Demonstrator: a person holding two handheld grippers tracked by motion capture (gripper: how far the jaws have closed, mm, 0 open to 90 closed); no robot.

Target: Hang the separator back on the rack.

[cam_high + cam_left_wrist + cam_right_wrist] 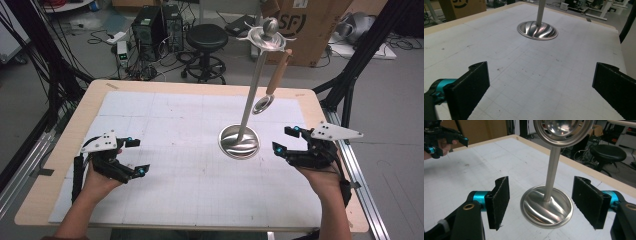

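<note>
A steel utensil stand (239,141) rises from a round base on the white mat, right of centre. A spoon with a wooden handle (276,75) hangs from a hook at the stand's top, its bowl (562,130) beside the pole. My right gripper (282,140) is low over the mat just right of the base, open, and the base (546,206) lies ahead between its jaws, with nothing gripped. My left gripper (140,156) rests at the mat's left side, open and empty, facing the stand base (537,30). From the right gripper view it appears far off (439,138).
The wooden table's edge (200,86) borders the gridded mat (175,130). Behind the table stand a black stool (206,37), a cardboard box (312,25) and computer towers (150,27). Black frame struts (350,75) flank the right side.
</note>
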